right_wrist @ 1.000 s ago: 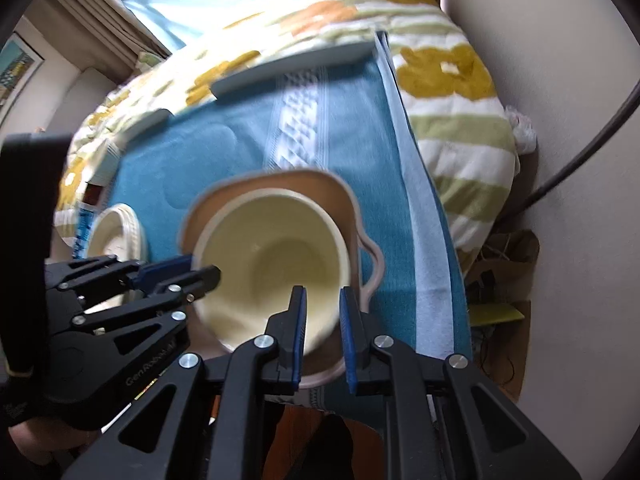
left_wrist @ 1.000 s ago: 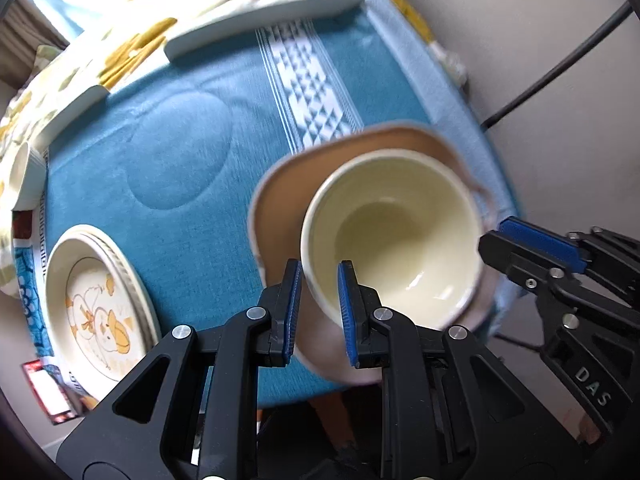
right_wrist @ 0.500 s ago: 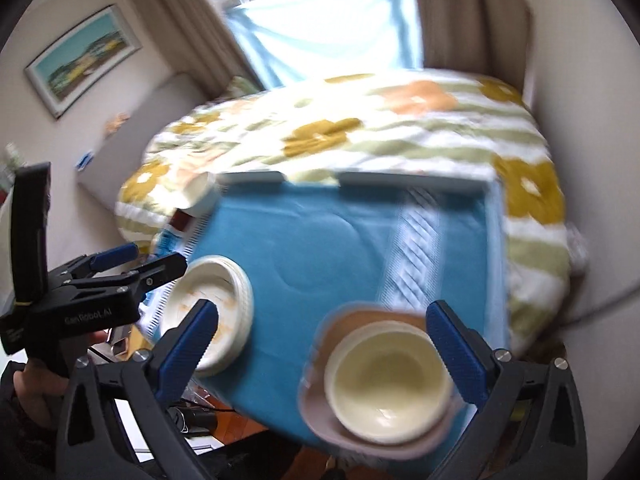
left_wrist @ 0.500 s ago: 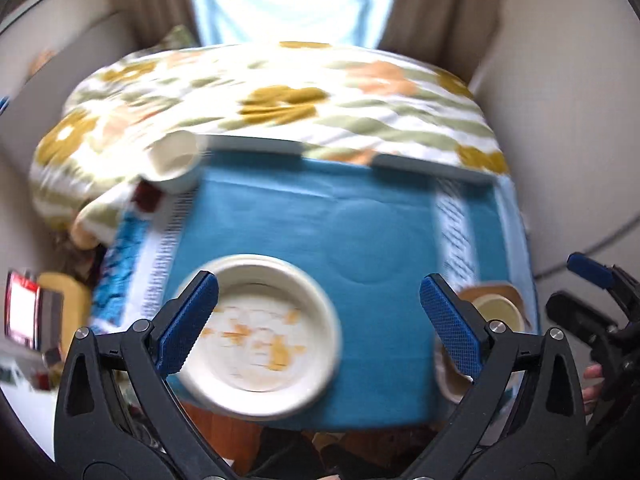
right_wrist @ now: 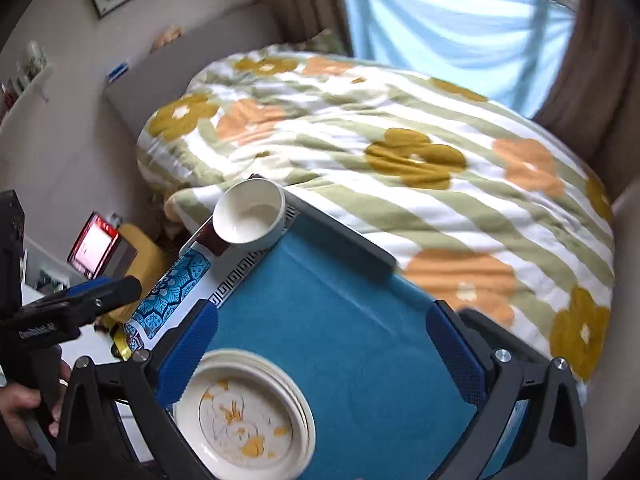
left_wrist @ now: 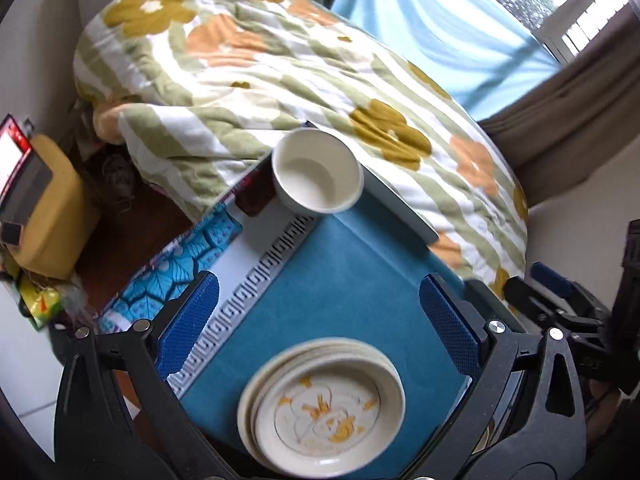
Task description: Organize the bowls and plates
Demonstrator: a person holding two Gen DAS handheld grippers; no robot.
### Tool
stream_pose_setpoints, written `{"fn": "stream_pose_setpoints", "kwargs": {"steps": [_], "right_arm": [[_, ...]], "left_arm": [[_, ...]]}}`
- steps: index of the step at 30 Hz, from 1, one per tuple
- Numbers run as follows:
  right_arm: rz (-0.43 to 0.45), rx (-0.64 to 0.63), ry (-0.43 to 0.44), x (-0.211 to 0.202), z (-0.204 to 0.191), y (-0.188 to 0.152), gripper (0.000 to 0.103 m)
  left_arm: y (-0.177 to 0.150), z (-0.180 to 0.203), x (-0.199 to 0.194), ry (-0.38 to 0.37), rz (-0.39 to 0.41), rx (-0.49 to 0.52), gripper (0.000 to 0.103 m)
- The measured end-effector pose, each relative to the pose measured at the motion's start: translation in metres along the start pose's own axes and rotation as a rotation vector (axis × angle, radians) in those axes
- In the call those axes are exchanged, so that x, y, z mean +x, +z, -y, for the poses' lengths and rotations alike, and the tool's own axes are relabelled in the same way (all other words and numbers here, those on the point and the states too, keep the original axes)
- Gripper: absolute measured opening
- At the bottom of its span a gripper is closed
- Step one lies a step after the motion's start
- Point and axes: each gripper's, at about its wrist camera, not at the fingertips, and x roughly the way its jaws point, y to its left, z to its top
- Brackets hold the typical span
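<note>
1. Now that both sets of jaws have sprung wide, I am carrying nothing: a second ago the left gripper [left_wrist: 316,332] and the right gripper [right_wrist: 320,344] were each pinched on the rim of the cream bowl resting on the brown handled plate, and that pair no longer shows in either view.
2. Both cameras have swung leftward, so I judge that bowl and brown plate are set down at the right end of the desk [left_wrist: 352,276] and that step is finished.
3. What I face now is the stack of cream plates [left_wrist: 324,404] with the yellow cartoon print, at the near left of the blue cloth [right_wrist: 344,320], lying between the left gripper's open jaws and touching neither.
4. From the right wrist, the same stack sits by the left jaw.
5. A small white bowl [left_wrist: 318,172] stands at the far left corner of the desk, just beside the flowered quilt [right_wrist: 400,140] on the bed, well apart from the plates.
6. My guess is that this bowl or the plate stack comes next; with the bowl so near the edge, I would approach it gently.
</note>
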Motion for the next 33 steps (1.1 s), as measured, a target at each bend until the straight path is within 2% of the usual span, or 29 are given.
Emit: {"fn": "stream_pose_setpoints", "kwargs": {"steps": [2, 4, 5, 6, 7, 8, 10, 13, 15, 17, 18, 19, 21, 22, 33], "right_arm": [[-0.033, 0.014, 0.064, 0.034, 0.001, 0.018, 0.103], [-0.065, 0.038, 0.106, 0.067, 0.002, 0.032, 0.102], [-0.076, 0.046, 0.124, 0.082, 0.001, 0.037, 0.096], [-0.087, 0.052, 0.144, 0.098, 0.002, 0.043, 0.09], [-0.11, 0.06, 0.165, 0.117, 0.002, 0.048, 0.078], [-0.122, 0.068, 0.177, 0.128, 0.001, 0.05, 0.071], [-0.141, 0.088, 0.207, 0.153, 0.001, 0.055, 0.069], [-0.15, 0.107, 0.241, 0.178, 0.0, 0.06, 0.057], [-0.156, 0.117, 0.249, 0.19, 0.0, 0.063, 0.054], [-0.166, 0.123, 0.263, 0.199, -0.001, 0.064, 0.046], [-0.17, 0.123, 0.27, 0.203, -0.001, 0.065, 0.043], [-0.172, 0.121, 0.275, 0.205, -0.002, 0.065, 0.034], [-0.171, 0.119, 0.273, 0.204, -0.003, 0.064, 0.03], [-0.175, 0.121, 0.265, 0.206, -0.003, 0.064, 0.024], [-0.159, 0.142, 0.248, 0.201, 0.0, 0.061, 0.021]], "left_arm": [[0.015, -0.009, 0.019, -0.01, -0.014, -0.015, 0.093], [0.028, -0.017, 0.045, -0.02, -0.048, -0.026, 0.076], [0.034, -0.021, 0.06, -0.027, -0.068, -0.035, 0.072], [0.038, -0.023, 0.07, -0.033, -0.079, -0.045, 0.062], [0.042, -0.025, 0.083, -0.039, -0.093, -0.055, 0.055], [0.044, -0.026, 0.096, -0.042, -0.107, -0.061, 0.053], [0.049, -0.028, 0.118, -0.046, -0.124, -0.075, 0.043], [0.055, -0.027, 0.14, -0.034, -0.126, -0.059, 0.041], [0.058, -0.026, 0.152, -0.021, -0.138, -0.045, 0.041], [0.06, -0.026, 0.158, -0.013, -0.138, -0.035, 0.035], [0.061, -0.026, 0.161, -0.006, -0.136, -0.028, 0.028], [0.062, -0.027, 0.162, 0.001, -0.133, -0.025, 0.025], [0.063, -0.028, 0.166, 0.014, -0.128, -0.012, 0.023], [0.063, -0.028, 0.168, 0.025, -0.128, -0.003, 0.021], [0.066, -0.023, 0.17, 0.044, -0.125, 0.046, 0.021]]}}
